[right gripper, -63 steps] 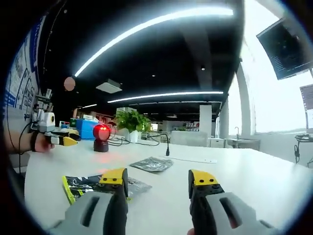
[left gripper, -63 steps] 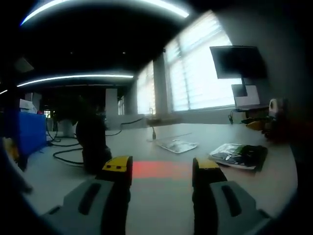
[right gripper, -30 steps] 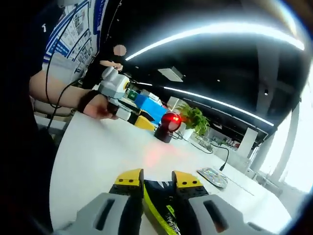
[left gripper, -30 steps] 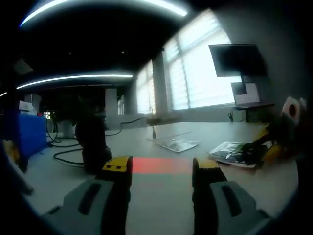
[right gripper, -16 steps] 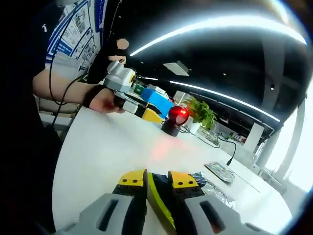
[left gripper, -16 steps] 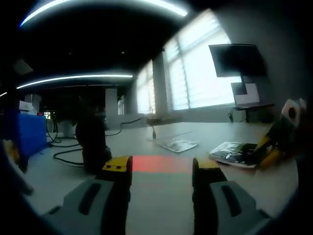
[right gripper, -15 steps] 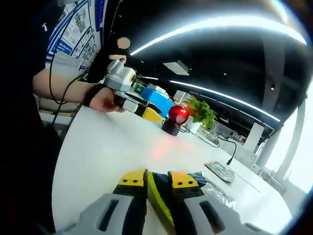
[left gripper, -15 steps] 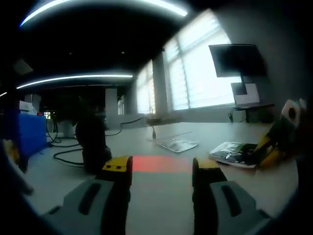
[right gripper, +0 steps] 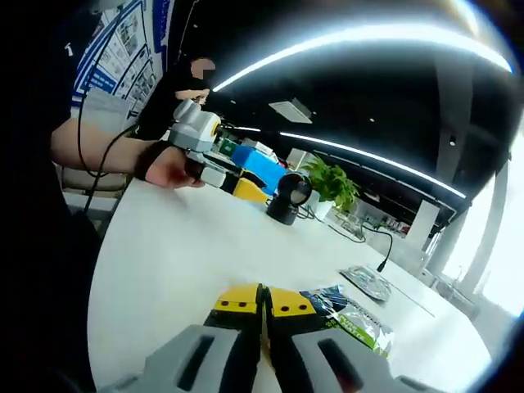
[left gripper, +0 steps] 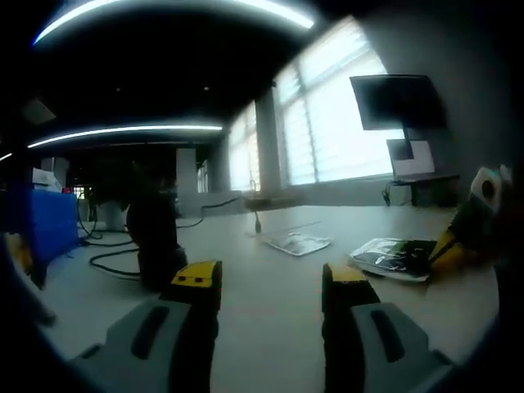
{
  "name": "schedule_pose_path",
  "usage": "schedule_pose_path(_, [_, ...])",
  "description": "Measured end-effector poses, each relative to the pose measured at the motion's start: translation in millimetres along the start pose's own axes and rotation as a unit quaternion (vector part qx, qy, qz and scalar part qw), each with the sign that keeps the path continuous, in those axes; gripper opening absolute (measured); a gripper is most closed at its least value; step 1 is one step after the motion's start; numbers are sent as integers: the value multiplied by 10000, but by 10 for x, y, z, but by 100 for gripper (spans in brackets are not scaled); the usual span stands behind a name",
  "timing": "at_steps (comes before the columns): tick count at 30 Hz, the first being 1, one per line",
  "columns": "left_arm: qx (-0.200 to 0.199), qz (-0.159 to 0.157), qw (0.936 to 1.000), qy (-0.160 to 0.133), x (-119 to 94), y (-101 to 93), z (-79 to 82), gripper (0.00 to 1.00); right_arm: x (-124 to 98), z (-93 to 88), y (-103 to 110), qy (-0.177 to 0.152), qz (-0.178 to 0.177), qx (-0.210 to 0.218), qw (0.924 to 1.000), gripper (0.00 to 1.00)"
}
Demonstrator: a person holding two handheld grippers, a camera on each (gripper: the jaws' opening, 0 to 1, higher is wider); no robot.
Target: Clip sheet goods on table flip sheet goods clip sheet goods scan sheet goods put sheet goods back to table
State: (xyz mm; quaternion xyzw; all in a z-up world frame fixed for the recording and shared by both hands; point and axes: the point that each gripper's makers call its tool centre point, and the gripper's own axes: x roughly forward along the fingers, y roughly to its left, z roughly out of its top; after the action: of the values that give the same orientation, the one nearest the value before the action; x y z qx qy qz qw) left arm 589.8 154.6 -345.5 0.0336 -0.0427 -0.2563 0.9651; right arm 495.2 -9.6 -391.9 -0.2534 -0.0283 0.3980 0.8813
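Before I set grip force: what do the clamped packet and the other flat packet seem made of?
The clamped packet looks like glossy printed plastic film, crinkled with highlights. The silvery packet beyond looks like foil or metallised film, though too small to be sure. The right gripper is shut on the first.

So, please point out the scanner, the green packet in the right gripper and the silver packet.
scanner (right gripper: 288,199), right gripper view, its round head
green packet (right gripper: 348,321), right gripper view, its printed face
silver packet (left gripper: 295,243), left gripper view, its flat top
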Motion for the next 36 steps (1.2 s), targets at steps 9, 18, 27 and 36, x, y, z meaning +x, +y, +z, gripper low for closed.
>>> schedule_pose_path(9, [1, 5, 10000, 3, 1, 6, -1, 42, -79, -4, 96, -31, 300, 91, 9995, 0])
schedule_pose_path(18, [21, 9, 10000, 26, 3, 1, -8, 42, -135, -30, 124, -71, 364, -341, 9987, 2])
schedule_pose_path(27, [42, 13, 10000, 41, 4, -6, -12, 42, -87, -96, -7, 49, 109, -470, 9988, 7])
schedule_pose_path(36, [35, 10, 10000, 31, 3, -6, -9, 42, -65, -124, -25, 118, 100, -296, 9994, 3])
